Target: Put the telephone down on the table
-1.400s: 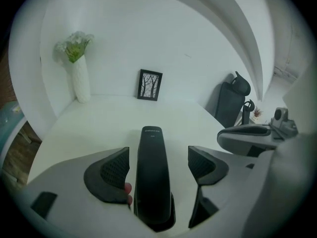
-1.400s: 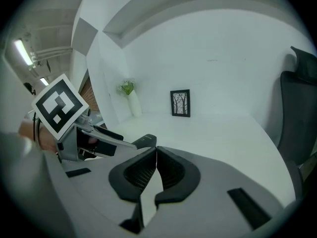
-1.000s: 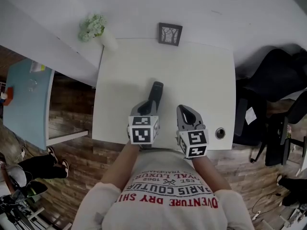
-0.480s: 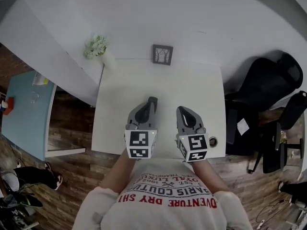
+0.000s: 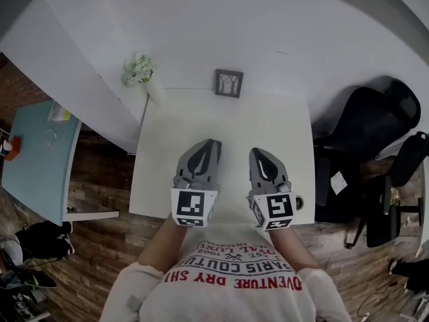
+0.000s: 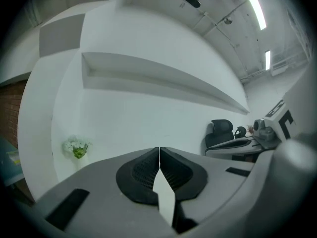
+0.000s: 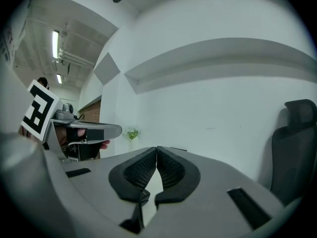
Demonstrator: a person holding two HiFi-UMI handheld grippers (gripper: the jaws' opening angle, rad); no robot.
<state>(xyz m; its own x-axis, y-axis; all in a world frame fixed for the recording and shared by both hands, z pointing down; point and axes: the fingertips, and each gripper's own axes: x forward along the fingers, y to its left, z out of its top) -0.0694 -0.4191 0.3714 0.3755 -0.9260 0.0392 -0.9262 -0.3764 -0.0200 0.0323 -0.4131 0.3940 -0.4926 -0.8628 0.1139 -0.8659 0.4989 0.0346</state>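
No telephone shows in any view now; the spot on the white table (image 5: 268, 123) where it lay is covered by my left gripper. The left gripper (image 5: 212, 143) hovers over the table's near middle, jaws shut tip to tip with nothing between them. In the left gripper view the left gripper (image 6: 159, 150) points at the white wall, pads touching. My right gripper (image 5: 259, 152) is beside it to the right, also shut and empty. In the right gripper view the right gripper (image 7: 157, 149) faces the wall too.
A small framed picture (image 5: 228, 83) stands at the table's far edge, and a vase of flowers (image 5: 139, 69) at its far left corner. Black office chairs (image 5: 365, 126) stand to the right. A round hole (image 5: 299, 202) sits near the front right edge. A light blue table (image 5: 33, 159) is at left.
The dark handset seen ahead of the left gripper a second ago is now out of sight behind it. Both grippers have lifted and look larger in the head view.
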